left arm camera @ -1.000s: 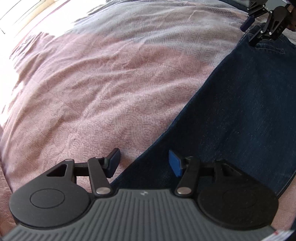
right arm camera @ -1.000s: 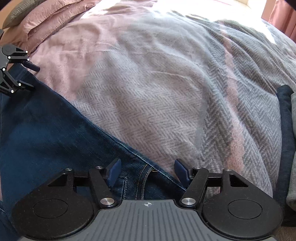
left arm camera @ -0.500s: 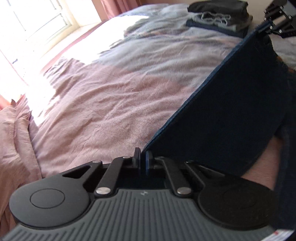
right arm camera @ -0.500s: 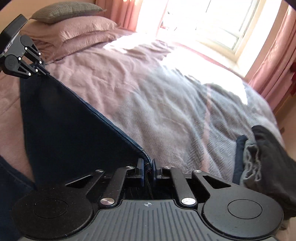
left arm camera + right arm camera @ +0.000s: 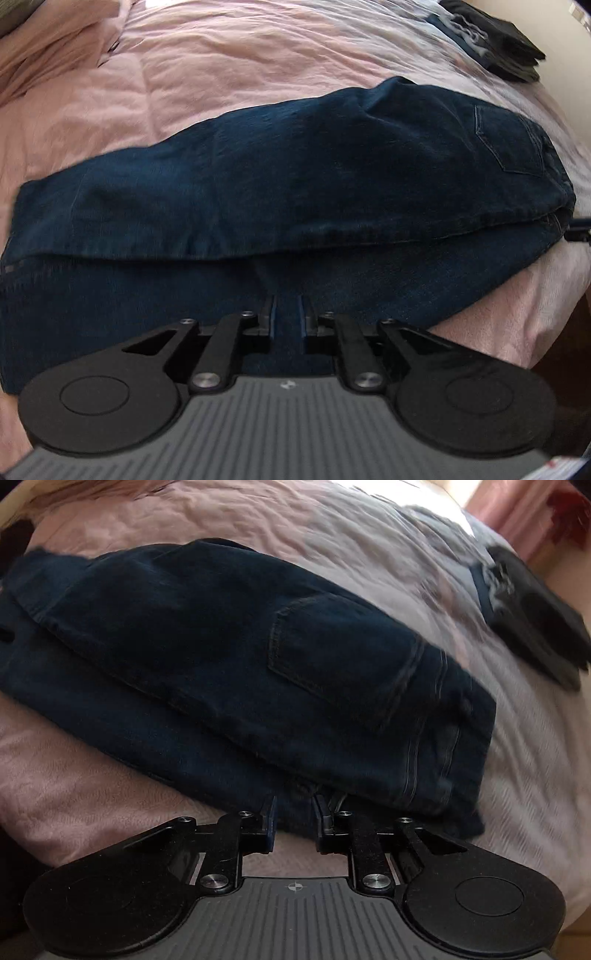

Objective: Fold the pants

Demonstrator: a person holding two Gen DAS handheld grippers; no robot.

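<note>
Dark blue jeans (image 5: 295, 177) lie on the bed, folded lengthwise, one half on top of the other, back pocket (image 5: 506, 140) facing up. My left gripper (image 5: 287, 299) points down over the lower layer near the leg end. Its jaws are opening, a narrow gap apart, with denim showing in the gap but not pinched. In the right wrist view the jeans (image 5: 240, 672) show their waistband and pocket (image 5: 332, 664). My right gripper (image 5: 294, 799) is at the waist edge, its jaws opening too. The denim edge sits at its fingertips, unpressed.
The pink bedspread (image 5: 221, 66) lies rumpled around the jeans and turns grey herringbone (image 5: 517, 775) to the right. A stack of folded dark clothes (image 5: 532, 616) sits at the far right. The bed's edge drops away at the lower right (image 5: 569, 332).
Both grippers shut on the jeans' far edge, lifted it and carried it across. The jeans now lie doubled over, and both sets of jaws have parted slightly.
</note>
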